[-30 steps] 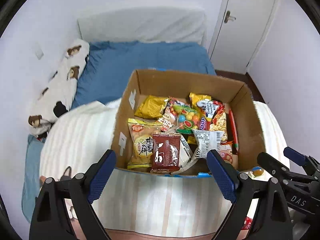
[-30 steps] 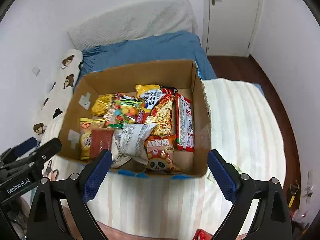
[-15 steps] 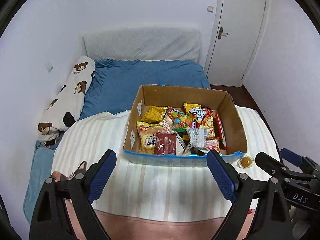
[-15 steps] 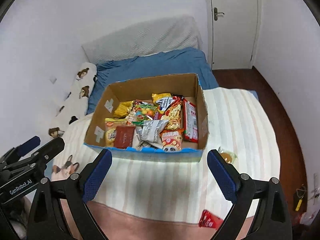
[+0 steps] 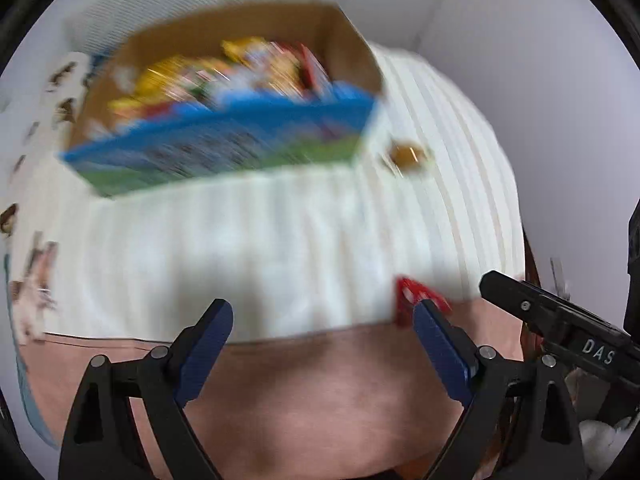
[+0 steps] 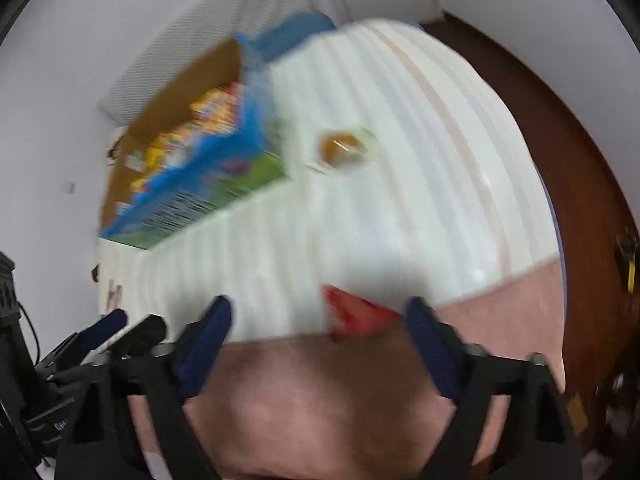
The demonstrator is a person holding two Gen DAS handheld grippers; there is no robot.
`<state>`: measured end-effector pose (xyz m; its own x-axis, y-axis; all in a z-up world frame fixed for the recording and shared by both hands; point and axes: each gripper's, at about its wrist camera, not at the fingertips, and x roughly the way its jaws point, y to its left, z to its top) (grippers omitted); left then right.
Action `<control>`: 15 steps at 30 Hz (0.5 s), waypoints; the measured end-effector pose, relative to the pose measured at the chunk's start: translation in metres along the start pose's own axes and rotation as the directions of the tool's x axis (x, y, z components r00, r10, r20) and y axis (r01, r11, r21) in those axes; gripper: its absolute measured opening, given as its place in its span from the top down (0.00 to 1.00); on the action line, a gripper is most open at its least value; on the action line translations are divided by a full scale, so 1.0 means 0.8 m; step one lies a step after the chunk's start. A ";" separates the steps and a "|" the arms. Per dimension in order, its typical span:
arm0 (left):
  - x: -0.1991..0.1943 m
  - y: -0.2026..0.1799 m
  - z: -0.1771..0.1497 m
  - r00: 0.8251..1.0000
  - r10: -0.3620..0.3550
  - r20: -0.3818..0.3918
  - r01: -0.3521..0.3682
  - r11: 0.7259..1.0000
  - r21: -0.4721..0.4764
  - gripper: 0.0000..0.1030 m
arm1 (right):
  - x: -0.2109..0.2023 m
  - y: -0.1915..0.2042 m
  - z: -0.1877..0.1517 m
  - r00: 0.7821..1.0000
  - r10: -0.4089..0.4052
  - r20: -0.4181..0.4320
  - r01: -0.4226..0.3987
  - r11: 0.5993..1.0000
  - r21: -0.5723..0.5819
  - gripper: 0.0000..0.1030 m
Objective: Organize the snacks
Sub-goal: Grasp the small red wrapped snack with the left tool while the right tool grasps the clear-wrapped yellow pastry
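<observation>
both views now badly smeared, where half a second back both were sharp and looked down into the cardboard box (image 5: pixel 224 92) from above. box now pushed to the upper part of each frame, its blue-and-green printed front wall facing the cameras, packets inside reduced to yellow and red streaks. striped white blanket (image 5: pixel 280 240) filling the middle, pink bedding (image 5: pixel 312 392) along the near edge far larger than before. read as a drop away from the box toward the near edge of the bed, so likely a reach for the loose snacks still outside the box. 2 such snacks visible: a round amber sweet in clear wrap (image 6: pixel 340 146) on the blanket just beside the box's corner, and a small red packet (image 6: pixel 356 312) at the seam of blanket and pink bedding. left gripper (image 5: pixel 322 320) spread wide, nothing between its blue fingers (image 5: pixel 212 328), red packet just beside the right-hand pad. right gripper (image 6: pixel 316 320) closing, narrower than a moment ago, red packet lying between the pads but not yet pressed by either as far as the blur allows. right wrist view alone: dark wood floor (image 6: pixel 560 128) past the bed's edge, red packet framed between the fingers. left wrist view alone: more of the box's inside, the bear-print pillow at the far left, and the other tool's black body marked "das" at lower right.
</observation>
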<state>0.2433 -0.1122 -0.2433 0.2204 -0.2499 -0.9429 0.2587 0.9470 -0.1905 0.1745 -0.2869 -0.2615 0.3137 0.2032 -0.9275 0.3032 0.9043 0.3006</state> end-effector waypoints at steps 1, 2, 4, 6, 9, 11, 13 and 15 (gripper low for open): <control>0.019 -0.014 0.001 0.999 -0.027 -0.038 0.027 1.000 0.013 0.10 | 0.006 -0.019 -0.005 1.000 -0.005 -0.013 0.005 1.000 0.028 0.25; 0.038 -0.027 0.003 0.997 -0.044 -0.070 0.045 0.999 0.018 0.10 | 0.010 -0.034 -0.008 1.000 -0.012 -0.018 0.013 0.999 0.051 0.26; 0.069 -0.043 0.007 0.986 -0.106 -0.133 0.108 0.994 0.008 0.12 | 0.015 -0.066 -0.011 0.999 -0.040 -0.020 0.042 0.994 0.099 0.28; 0.100 -0.054 0.008 0.967 -0.161 -0.198 0.159 0.987 -0.029 0.12 | 0.017 -0.094 -0.012 0.999 -0.030 -0.027 0.034 0.989 0.146 0.28; 0.139 -0.068 0.009 0.948 -0.200 -0.249 0.190 0.980 -0.064 0.12 | 0.021 -0.116 -0.015 0.998 -0.045 -0.032 0.049 0.985 0.164 0.28; 0.157 -0.081 0.010 0.943 -0.203 -0.263 0.192 0.979 -0.065 0.30 | 0.025 -0.125 -0.013 0.998 -0.049 -0.039 0.055 0.984 0.169 0.28; 0.173 -0.090 0.010 0.939 -0.178 -0.294 0.171 0.984 -0.049 0.49 | 0.028 -0.127 -0.008 0.998 -0.045 -0.046 0.053 0.983 0.173 0.28; 0.176 -0.094 0.007 0.943 -0.163 -0.290 0.164 0.986 -0.019 0.53 | 0.031 -0.124 0.001 0.998 -0.039 -0.046 0.046 0.984 0.172 0.28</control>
<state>0.2603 -0.2200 -0.3605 -0.1067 -0.3312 -0.9375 0.2738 0.8967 -0.3479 0.1531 -0.3721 -0.3139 0.2597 0.1852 -0.9478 0.4680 0.8344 0.2912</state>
